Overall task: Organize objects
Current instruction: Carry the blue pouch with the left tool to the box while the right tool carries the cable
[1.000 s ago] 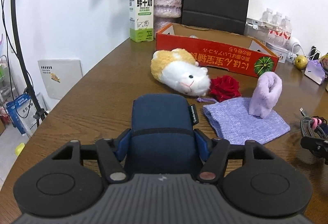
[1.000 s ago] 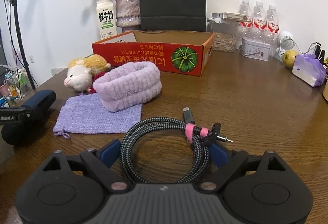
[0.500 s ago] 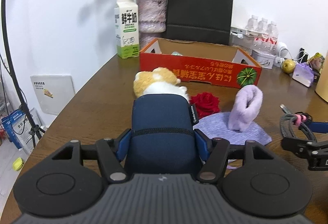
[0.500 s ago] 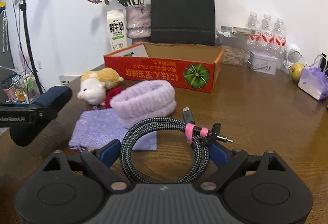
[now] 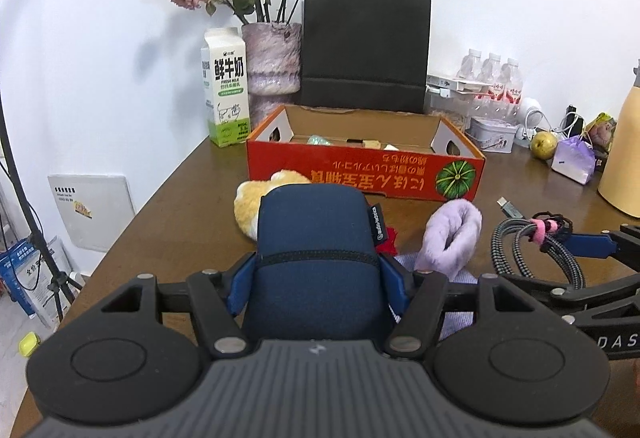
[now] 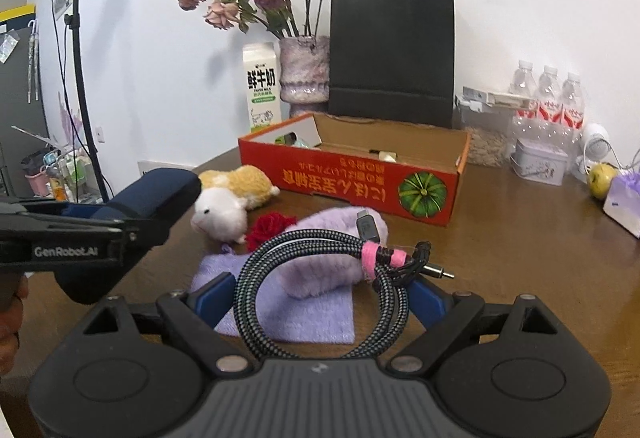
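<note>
milk carton (image 5: 225, 87) reads "fresh milk"; left gripper (image 6: 68, 238) reads "genrobot.ai".

A brown wooden table (image 6: 500, 250) carried everything. Near its middle lay a flat lilac cloth pouch (image 6: 304, 314), with a rolled lilac fleece band (image 6: 324, 274) resting on it. Just left of these lay a red fabric rose (image 6: 270, 228) and a white-and-tan plush hamster (image 6: 230, 201). Farther back stood an open red cardboard box (image 6: 352, 183), and behind it a milk carton (image 6: 261, 89), a mottled vase (image 6: 304, 75) and a black paper bag (image 6: 392, 57). At far right sat water bottles (image 6: 550, 97), a small tin (image 6: 540, 161) and a yellow-green fruit (image 6: 602, 173)
</note>
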Motion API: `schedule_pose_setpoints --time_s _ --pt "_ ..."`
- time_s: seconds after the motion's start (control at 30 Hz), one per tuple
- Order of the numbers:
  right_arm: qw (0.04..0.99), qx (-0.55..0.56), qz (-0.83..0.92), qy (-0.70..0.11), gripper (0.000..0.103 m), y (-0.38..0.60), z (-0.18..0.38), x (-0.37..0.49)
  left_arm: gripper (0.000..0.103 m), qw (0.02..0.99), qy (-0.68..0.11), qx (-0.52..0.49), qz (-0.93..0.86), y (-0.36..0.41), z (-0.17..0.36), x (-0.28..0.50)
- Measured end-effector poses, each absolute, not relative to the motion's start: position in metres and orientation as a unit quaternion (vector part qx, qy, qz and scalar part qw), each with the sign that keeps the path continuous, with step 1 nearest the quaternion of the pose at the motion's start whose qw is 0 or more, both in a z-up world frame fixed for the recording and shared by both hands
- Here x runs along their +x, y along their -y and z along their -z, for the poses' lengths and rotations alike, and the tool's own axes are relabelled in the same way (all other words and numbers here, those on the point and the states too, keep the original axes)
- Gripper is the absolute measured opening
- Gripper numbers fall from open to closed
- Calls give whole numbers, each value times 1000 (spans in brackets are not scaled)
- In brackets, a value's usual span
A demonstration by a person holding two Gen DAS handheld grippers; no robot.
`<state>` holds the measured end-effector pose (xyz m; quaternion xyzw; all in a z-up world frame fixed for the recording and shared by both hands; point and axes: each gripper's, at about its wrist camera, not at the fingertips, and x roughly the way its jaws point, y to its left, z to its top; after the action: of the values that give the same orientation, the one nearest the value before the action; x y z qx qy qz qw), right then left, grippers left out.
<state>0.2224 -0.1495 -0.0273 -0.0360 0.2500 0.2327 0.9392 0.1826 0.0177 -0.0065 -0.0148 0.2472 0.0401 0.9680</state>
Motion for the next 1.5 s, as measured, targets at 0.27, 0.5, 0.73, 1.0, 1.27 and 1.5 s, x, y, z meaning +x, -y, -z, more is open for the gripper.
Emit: schedule_pose_setpoints --time_s 0.27,0.5,0.73,1.0,1.27,1.5 --pt "944 -37 -232 -234 91 142 14 233 65 972 -230 -14 -39 -18 -7 194" --pt "947 -36 -225 -226 91 139 5 250 65 976 -216 -10 -34 -15 -18 213" --pt "949 -35 -222 -220 91 134 0 272 65 976 -217 -13 -33 -14 -21 240" --pt "950 -31 -221 -217 91 130 -2 299 65 976 -215 -16 -29 -14 -23 269" --pt "952 -25 -218 -211 91 128 -6 325 65 977 -212 -21 -25 -14 -27 297" --pt "954 -19 -217 -208 91 126 -7 348 65 977 -208 -28 -23 -14 -28 321"
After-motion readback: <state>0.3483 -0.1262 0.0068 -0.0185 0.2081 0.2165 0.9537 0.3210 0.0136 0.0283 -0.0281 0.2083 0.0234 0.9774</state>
